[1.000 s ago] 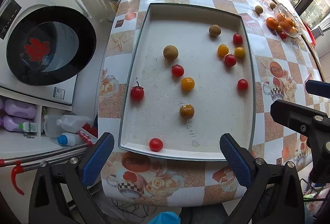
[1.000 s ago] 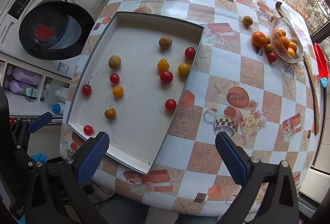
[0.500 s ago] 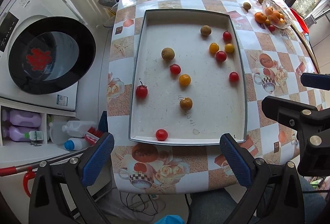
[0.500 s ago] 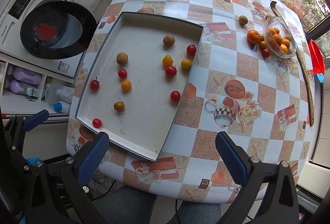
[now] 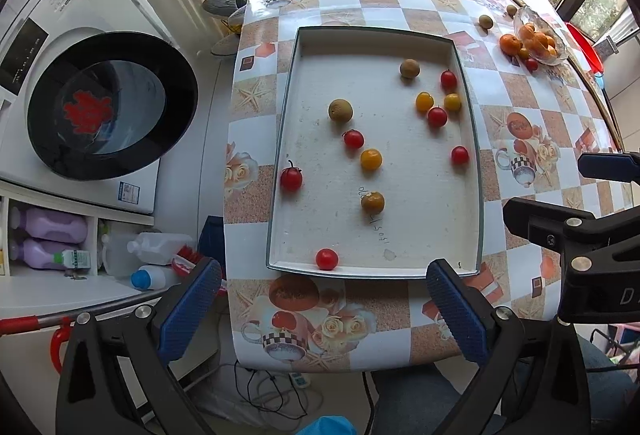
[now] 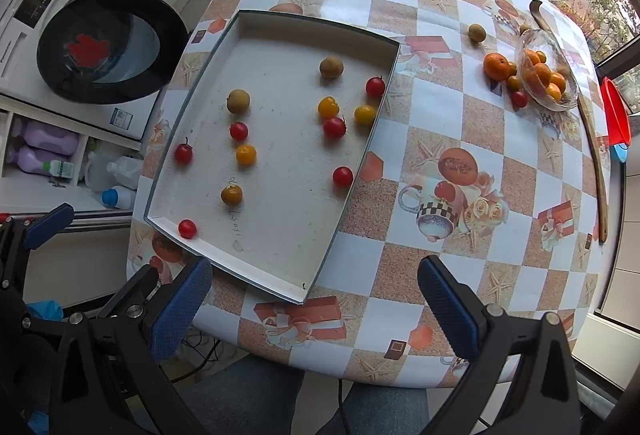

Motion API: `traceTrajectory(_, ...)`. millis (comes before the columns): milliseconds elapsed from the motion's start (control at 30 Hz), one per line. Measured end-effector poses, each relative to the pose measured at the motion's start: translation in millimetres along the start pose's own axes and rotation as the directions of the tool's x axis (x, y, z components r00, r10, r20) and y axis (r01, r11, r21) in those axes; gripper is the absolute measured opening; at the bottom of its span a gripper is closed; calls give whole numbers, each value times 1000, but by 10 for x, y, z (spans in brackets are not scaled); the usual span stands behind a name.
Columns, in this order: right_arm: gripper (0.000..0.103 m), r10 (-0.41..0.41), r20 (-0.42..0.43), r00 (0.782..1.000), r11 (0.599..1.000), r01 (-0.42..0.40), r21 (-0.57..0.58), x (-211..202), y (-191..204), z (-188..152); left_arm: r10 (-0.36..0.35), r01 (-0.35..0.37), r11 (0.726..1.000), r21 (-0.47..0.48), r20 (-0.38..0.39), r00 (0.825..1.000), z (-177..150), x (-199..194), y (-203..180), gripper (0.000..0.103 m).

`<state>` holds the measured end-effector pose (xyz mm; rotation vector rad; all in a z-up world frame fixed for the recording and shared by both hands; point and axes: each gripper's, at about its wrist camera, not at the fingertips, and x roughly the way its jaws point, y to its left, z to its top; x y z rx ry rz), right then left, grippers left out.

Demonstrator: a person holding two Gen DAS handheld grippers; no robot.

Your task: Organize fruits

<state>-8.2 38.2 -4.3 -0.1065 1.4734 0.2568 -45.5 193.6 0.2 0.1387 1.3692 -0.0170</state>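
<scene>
Small fruits lie scattered and unsorted across a shallow white tray [image 5: 280, 171] on a checked tablecloth [image 6: 440, 243]: red cherry tomatoes [image 5: 353, 139], yellow ones [image 5: 371, 159] and brown round fruits [image 5: 340, 110], mixed by colour. A glass bowl [image 6: 560, 103] holds oranges at the table's far right, with an orange [image 6: 496, 66] and other fruits loose beside it. Both the left gripper [image 5: 320, 311] and right gripper [image 6: 312, 311] hover high above the near table edge, jaws spread wide and carrying nothing, apparently placed to survey the whole spread.
</scene>
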Motion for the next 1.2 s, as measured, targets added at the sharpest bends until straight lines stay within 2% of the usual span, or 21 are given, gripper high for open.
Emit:
traceTrajectory(1000, 103, -26, 32, 999, 999, 27, -33, -85, 50, 19, -13, 14, 1000, 28, -17, 1000, 16, 17, -55, 103)
traceTrajectory(1200, 103, -29, 36, 999, 999, 31, -34, -95, 58, 13, -20, 20, 1000, 23, 11, 1000, 8, -24, -42, 103)
